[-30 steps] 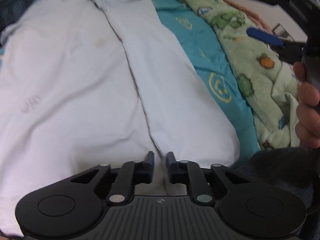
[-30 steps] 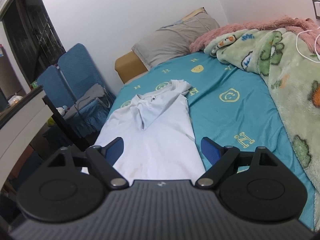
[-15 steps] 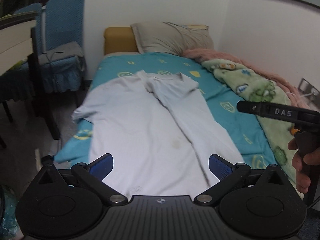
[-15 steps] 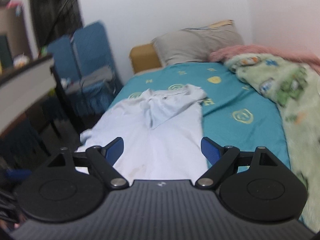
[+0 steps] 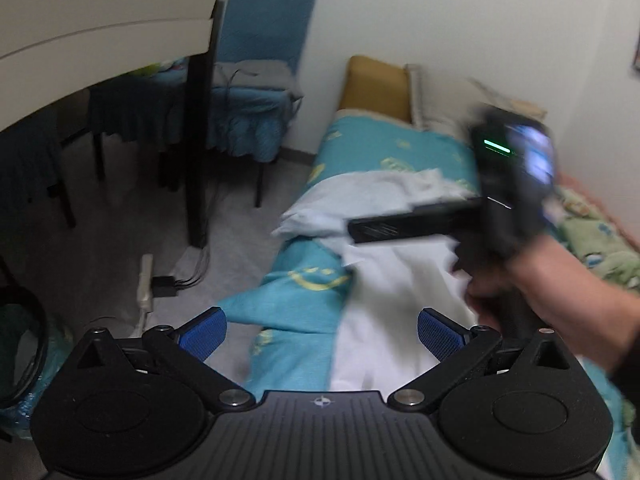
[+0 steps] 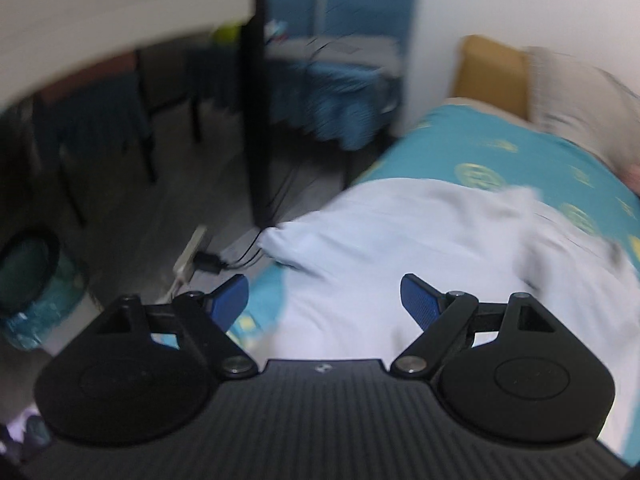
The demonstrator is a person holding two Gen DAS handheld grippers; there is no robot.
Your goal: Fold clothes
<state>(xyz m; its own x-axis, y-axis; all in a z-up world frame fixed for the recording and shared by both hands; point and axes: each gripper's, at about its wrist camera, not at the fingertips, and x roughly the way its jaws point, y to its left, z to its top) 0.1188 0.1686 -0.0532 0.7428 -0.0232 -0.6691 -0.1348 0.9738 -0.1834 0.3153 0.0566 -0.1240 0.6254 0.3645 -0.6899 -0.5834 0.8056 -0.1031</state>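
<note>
A white shirt (image 5: 384, 280) lies spread on the bed's teal sheet (image 5: 304, 284), its left sleeve (image 5: 316, 208) hanging over the bed's edge. My left gripper (image 5: 322, 330) stands open above the near left corner of the bed, nothing between its blue pads. The right gripper's dark body (image 5: 512, 184), held in a hand (image 5: 532, 280), crosses the shirt, blurred by motion. In the right wrist view my right gripper (image 6: 324, 298) is open over the shirt (image 6: 400, 248), close to the sleeve (image 6: 296, 244) at the bed's edge, holding nothing.
Left of the bed are the grey floor (image 5: 120, 248), a power strip with cables (image 5: 158, 284), a dark table leg (image 5: 198, 152) under a white tabletop, and blue chairs (image 5: 260, 92). A pillow (image 6: 580, 96) and yellow headboard (image 5: 376, 88) lie at the far end; a green blanket (image 5: 596, 236) lies right.
My left gripper let go of the shirt's hem, opened wide and swung left toward the bed's edge. The right gripper, open throughout, swept left across the shirt toward the hanging sleeve.
</note>
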